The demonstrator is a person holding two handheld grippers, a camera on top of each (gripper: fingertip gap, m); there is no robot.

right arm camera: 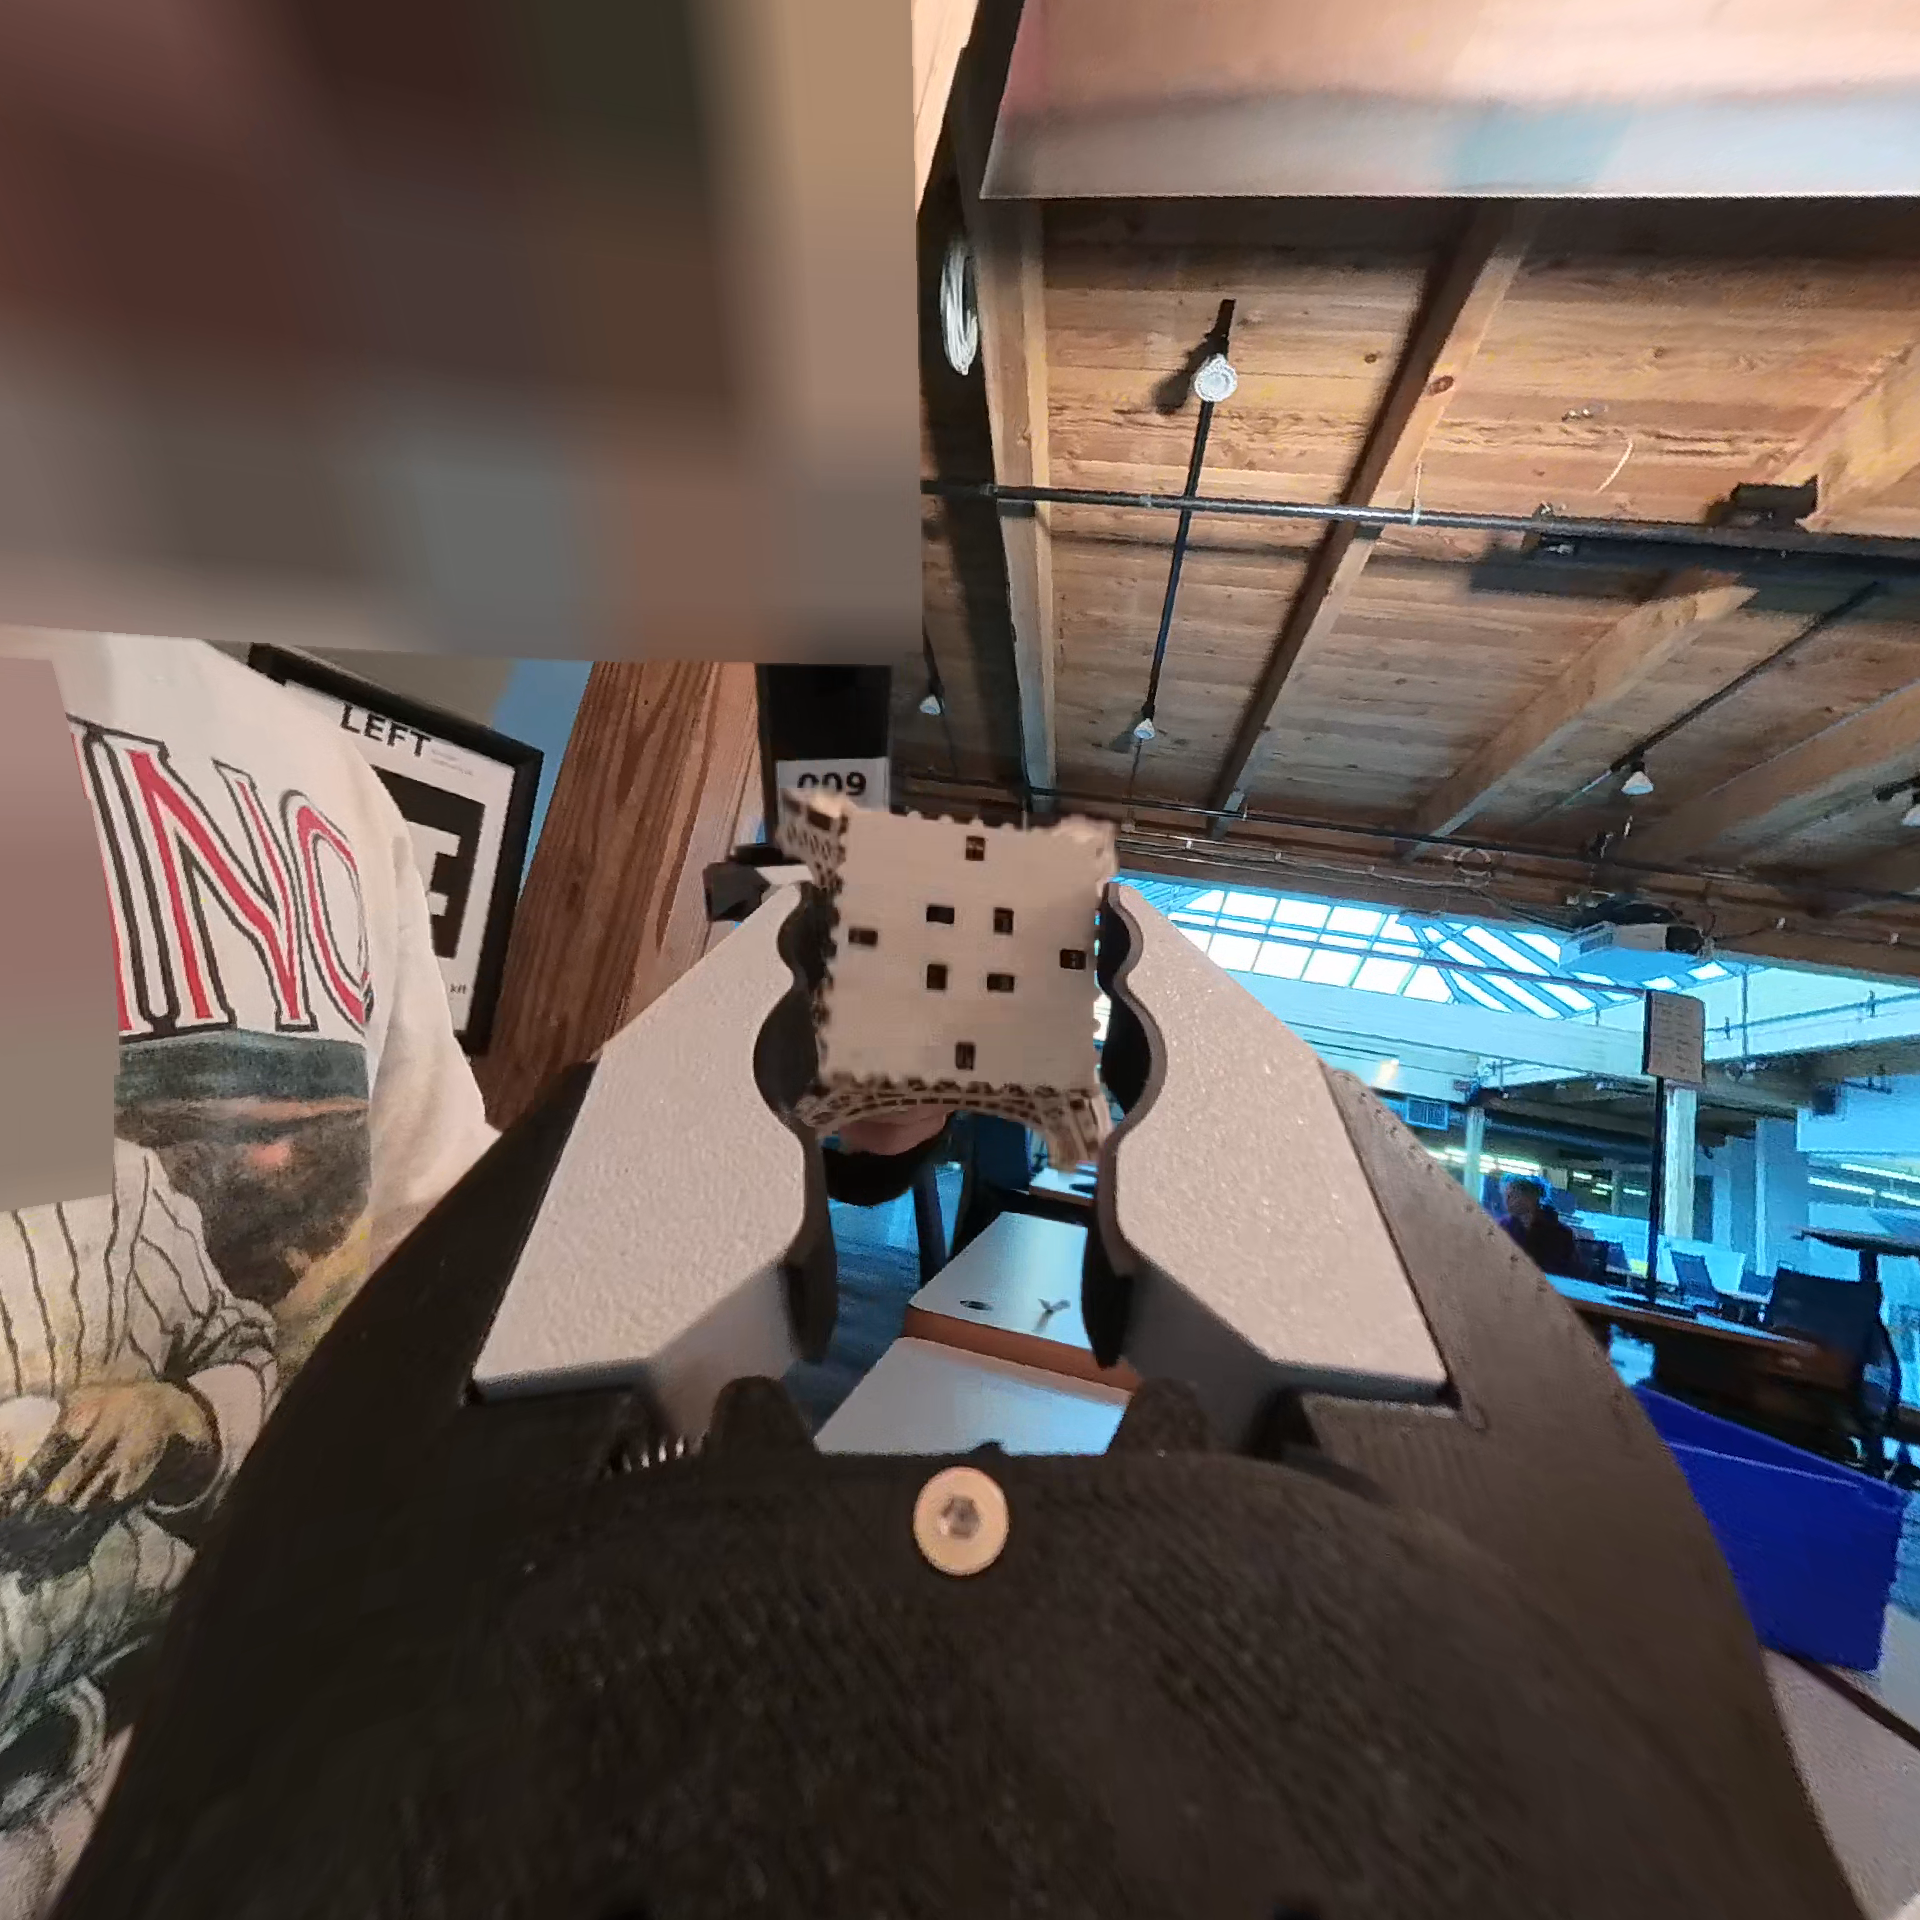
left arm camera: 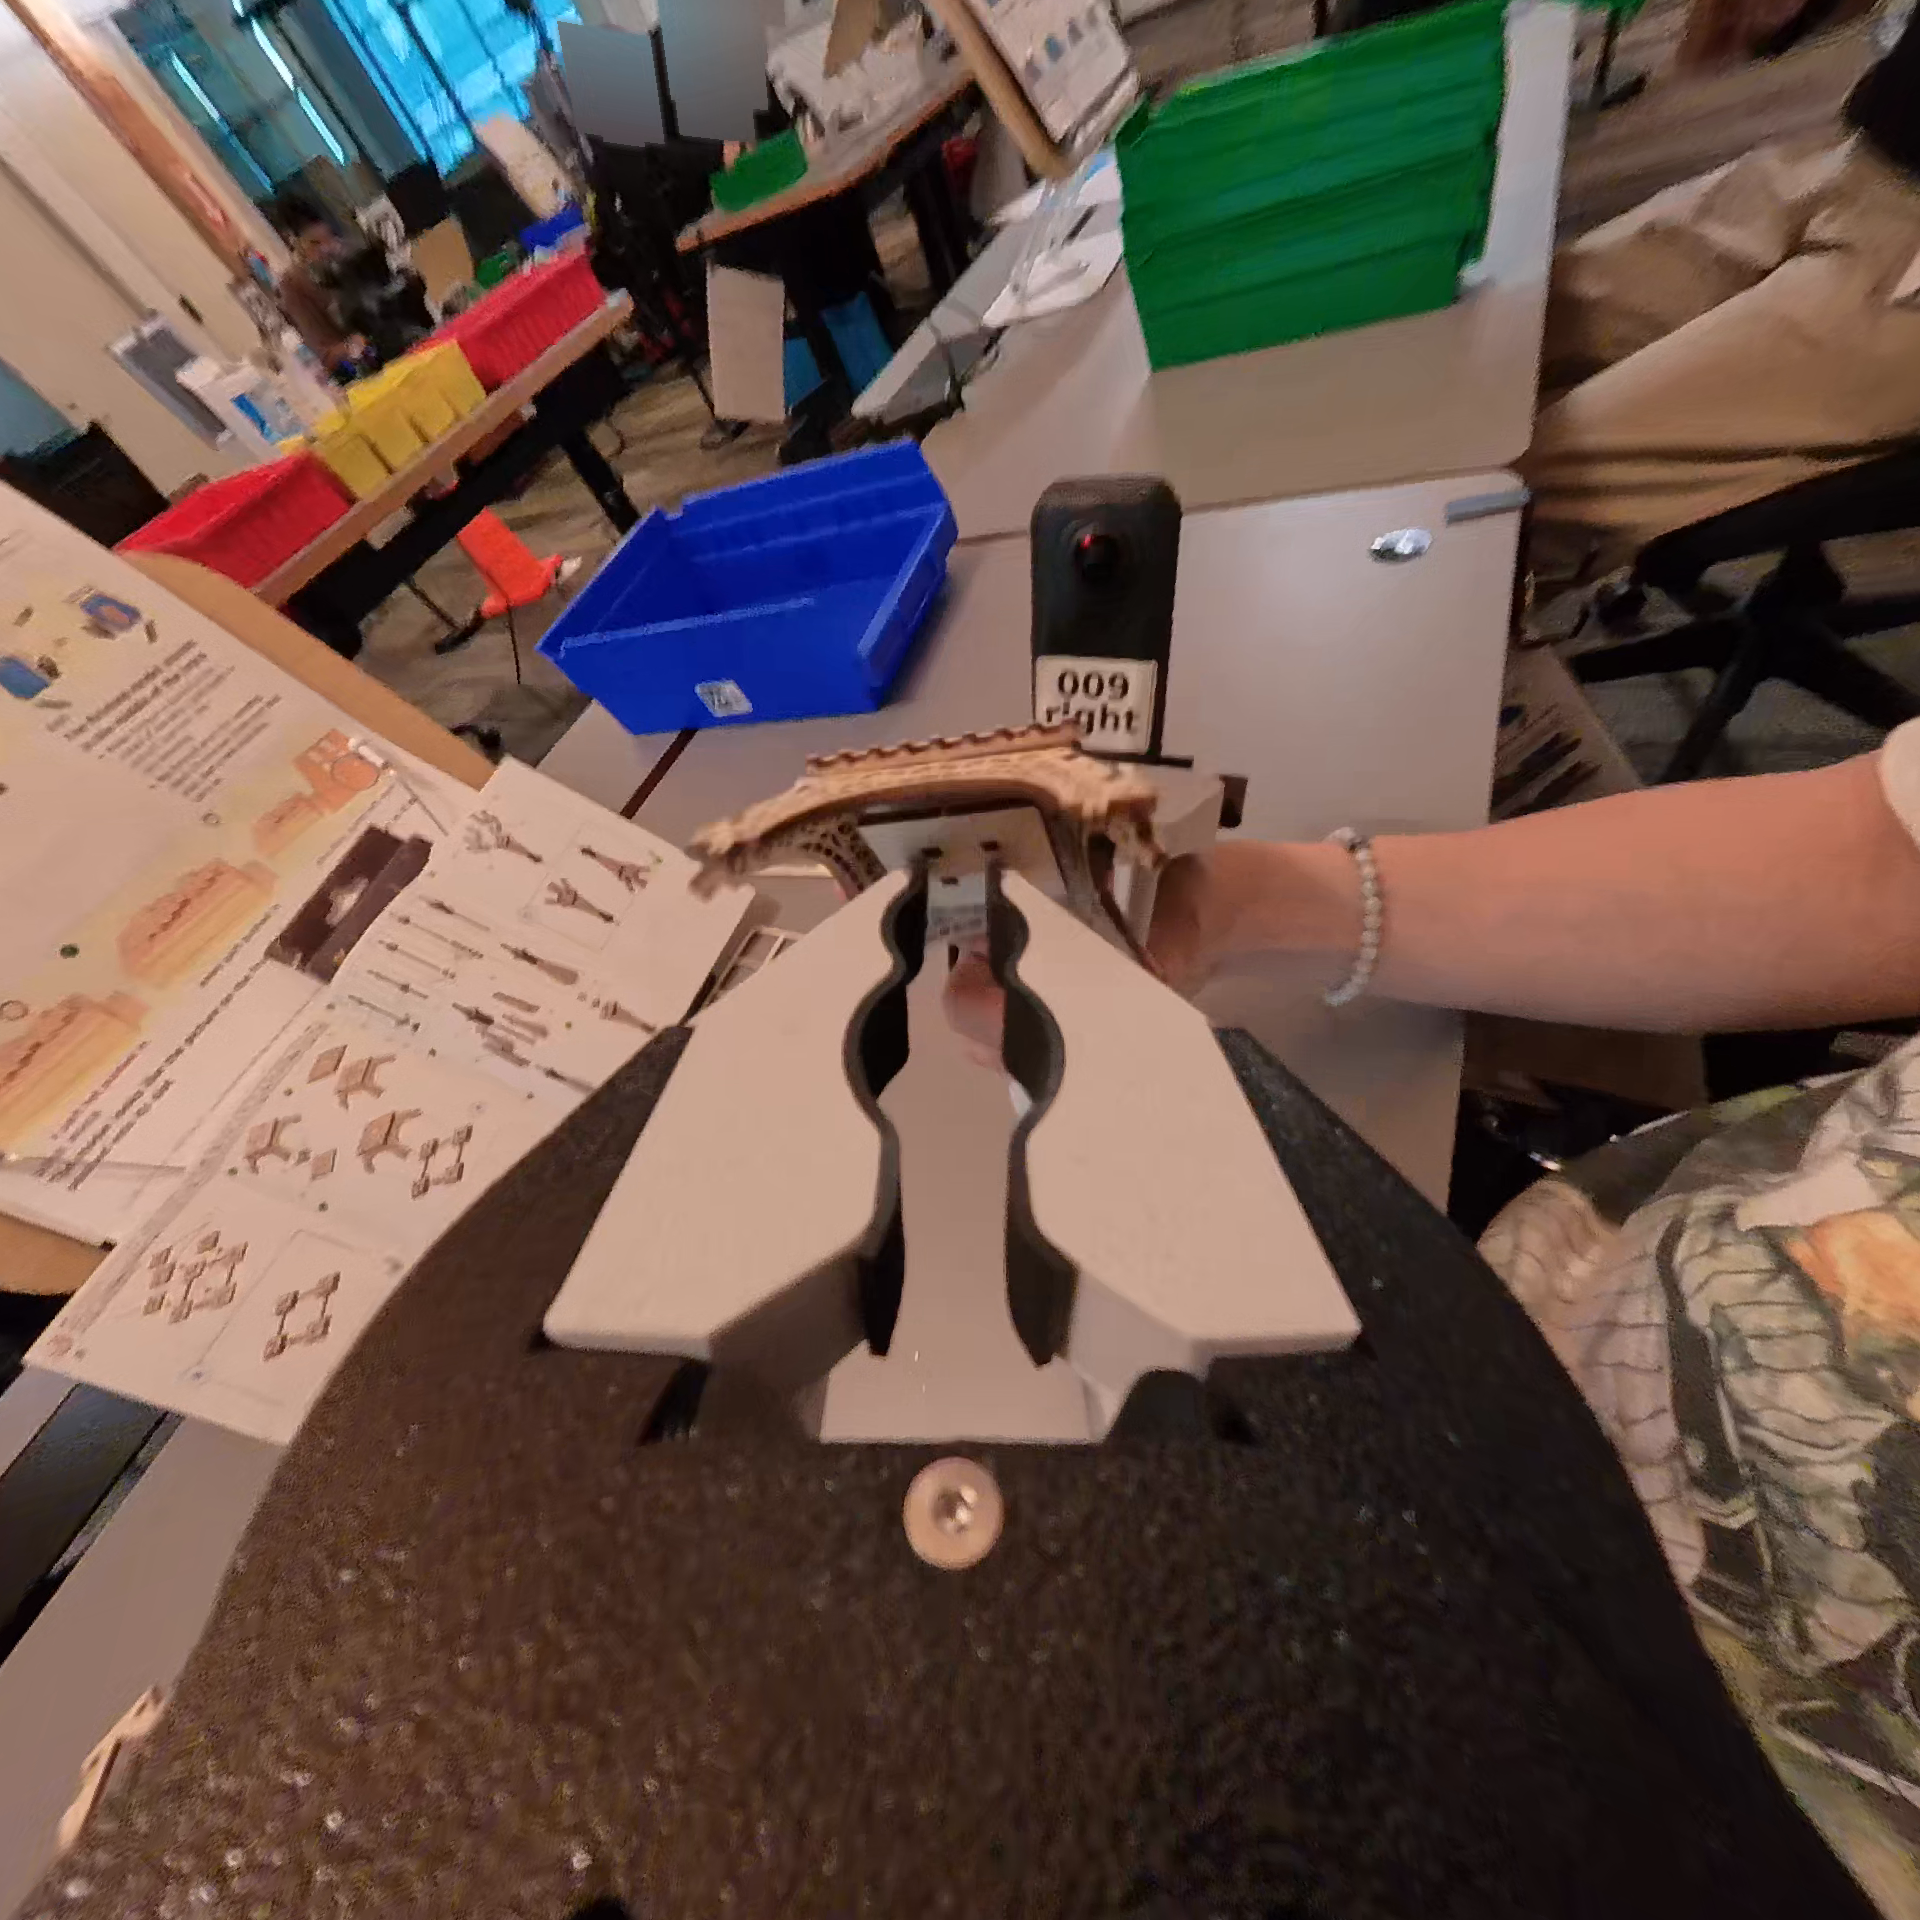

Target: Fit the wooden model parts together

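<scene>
Tower base point(right arm camera: 961, 982) is sitting clamped between right gripper point(right arm camera: 961, 997) fingers, slotted plate facing its cam. Left gripper point(left arm camera: 956, 914) is pinching a small wooden piece point(left arm camera: 954, 902) at its tips, pressing vs. the base's plate. Best approach imo: keeping tabs square w/ slots, pushing straight, no twisting.
</scene>
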